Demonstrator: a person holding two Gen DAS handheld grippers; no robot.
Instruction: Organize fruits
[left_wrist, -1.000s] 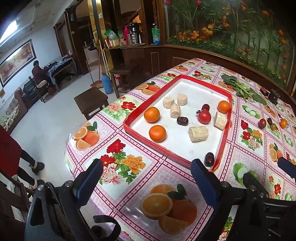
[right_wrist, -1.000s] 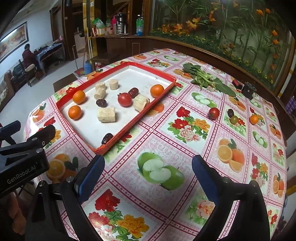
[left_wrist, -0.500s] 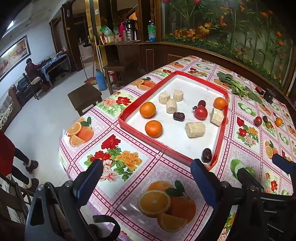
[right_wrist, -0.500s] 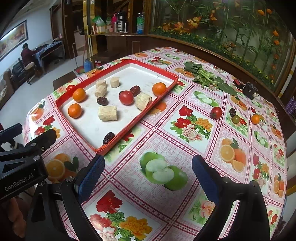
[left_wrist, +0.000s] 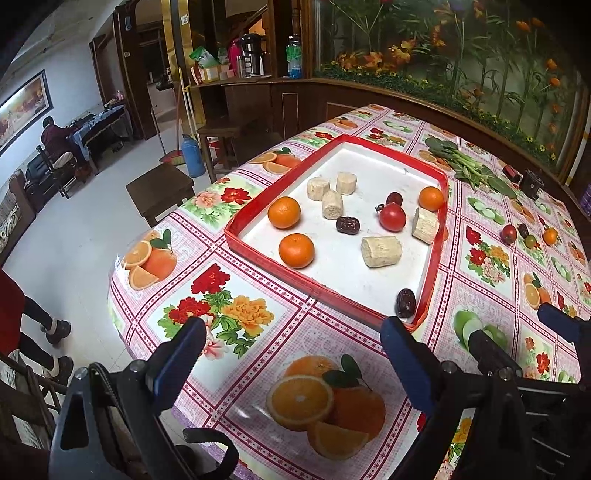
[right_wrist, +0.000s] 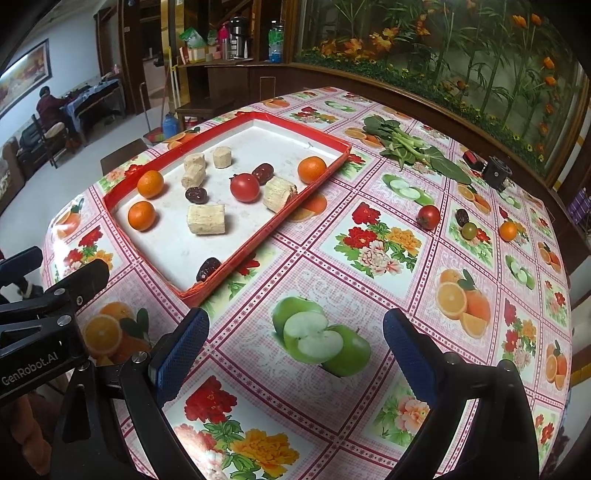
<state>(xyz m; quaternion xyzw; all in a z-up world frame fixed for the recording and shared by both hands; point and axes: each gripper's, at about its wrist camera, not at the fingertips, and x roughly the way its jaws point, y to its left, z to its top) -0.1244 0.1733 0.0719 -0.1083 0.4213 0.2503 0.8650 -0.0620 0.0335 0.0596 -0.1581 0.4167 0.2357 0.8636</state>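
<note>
Surface: a fruit-print tablecloth (right_wrist: 332, 280) is seen.
Fruit: most is gathered in the red tray (right_wrist: 258, 240); a loose tomato (right_wrist: 428, 216) lies ahead-right, nearer the right gripper (right_wrist: 295, 343).
Grippers: right and left gripper (left_wrist: 291, 354) are held spread, empty.

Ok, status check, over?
Left gripper and right gripper open, empty. Red tray holds fruit; loose tomato outside on tablecloth. Path unobstructed.

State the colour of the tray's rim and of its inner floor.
The tray has a red rim and a white floor, clearest in the right wrist view.
</note>
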